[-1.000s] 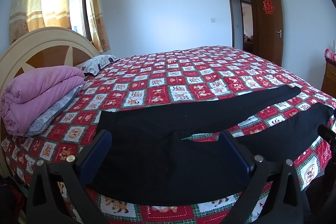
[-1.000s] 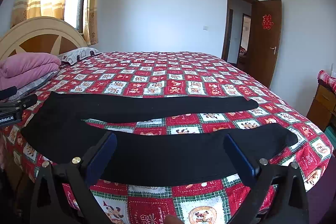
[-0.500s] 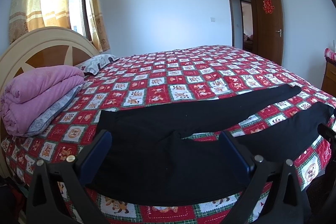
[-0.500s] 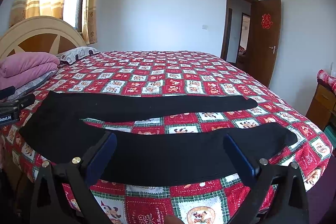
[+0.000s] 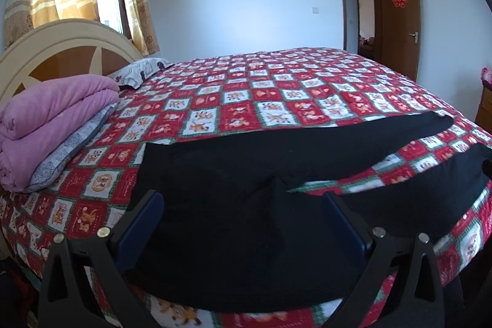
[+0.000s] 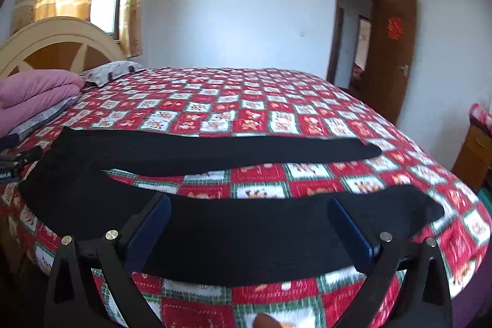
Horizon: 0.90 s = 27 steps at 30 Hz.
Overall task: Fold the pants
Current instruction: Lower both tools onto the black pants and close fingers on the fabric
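Note:
Black pants [image 5: 233, 174] lie flat along the near edge of the bed, waistband to the left, two legs spread apart to the right. In the right wrist view the pants [image 6: 233, 223] show both legs, with bedspread between them. My left gripper [image 5: 243, 202] is open and empty, hovering over the hip part near the crotch. My right gripper [image 6: 249, 205] is open and empty, over the near leg. The left gripper also shows at the left edge of the right wrist view [image 6: 15, 162].
The bed has a red patterned bedspread [image 5: 276, 88] and a cream and brown headboard [image 5: 61, 51]. A folded pink quilt [image 5: 46, 119] and a pillow [image 5: 138, 73] lie at the left. An open brown door [image 5: 396, 17] and a wooden cabinet [image 6: 473, 156] stand at the right.
Both grippers have moved forward and lower toward the pants, which look larger in both views. Both stay open and empty.

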Each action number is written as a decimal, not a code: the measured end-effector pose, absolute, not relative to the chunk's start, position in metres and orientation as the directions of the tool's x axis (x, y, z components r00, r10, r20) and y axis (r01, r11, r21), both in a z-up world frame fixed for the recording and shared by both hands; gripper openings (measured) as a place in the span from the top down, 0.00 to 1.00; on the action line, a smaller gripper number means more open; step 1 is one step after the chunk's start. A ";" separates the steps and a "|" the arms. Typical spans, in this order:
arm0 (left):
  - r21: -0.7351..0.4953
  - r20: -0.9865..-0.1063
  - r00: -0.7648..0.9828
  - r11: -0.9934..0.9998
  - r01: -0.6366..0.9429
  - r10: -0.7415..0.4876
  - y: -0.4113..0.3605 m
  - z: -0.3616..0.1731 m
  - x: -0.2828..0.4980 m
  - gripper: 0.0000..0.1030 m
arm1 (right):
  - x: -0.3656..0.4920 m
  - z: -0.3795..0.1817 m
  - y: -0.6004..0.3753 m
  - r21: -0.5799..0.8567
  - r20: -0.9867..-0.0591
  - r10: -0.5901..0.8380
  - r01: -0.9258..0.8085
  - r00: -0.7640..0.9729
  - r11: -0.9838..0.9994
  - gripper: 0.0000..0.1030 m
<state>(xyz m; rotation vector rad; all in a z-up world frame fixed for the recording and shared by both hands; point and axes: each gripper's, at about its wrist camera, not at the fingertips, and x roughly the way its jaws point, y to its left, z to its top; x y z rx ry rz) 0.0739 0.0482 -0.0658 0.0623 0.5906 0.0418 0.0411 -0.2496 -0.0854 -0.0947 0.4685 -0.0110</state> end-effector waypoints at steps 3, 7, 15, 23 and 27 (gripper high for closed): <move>0.085 -0.573 0.815 0.995 -0.051 0.091 0.080 -0.067 0.104 0.00 | 0.064 -0.079 -0.258 -0.138 -0.457 -0.017 -0.052 0.889 0.989 0.01; 0.070 -0.620 0.774 0.992 -0.108 0.128 0.137 -0.075 0.152 0.00 | 0.112 -0.071 -0.296 -0.129 -0.514 -0.030 -0.042 0.857 0.991 0.01; -0.023 -0.718 0.689 0.986 -0.168 0.101 0.213 -0.102 0.229 0.03 | 0.187 -0.071 -0.374 -0.030 -0.612 -0.061 0.054 0.788 0.998 0.13; -0.144 -0.792 0.610 0.982 -0.121 -0.041 0.226 -0.145 0.283 0.27 | 0.231 -0.080 -0.410 -0.031 -0.672 -0.083 0.084 0.736 0.996 0.14; -0.169 -0.812 0.578 0.981 -0.094 -0.084 0.222 -0.164 0.287 0.50 | 0.257 -0.080 -0.441 -0.030 -0.697 -0.107 0.120 0.709 0.992 0.16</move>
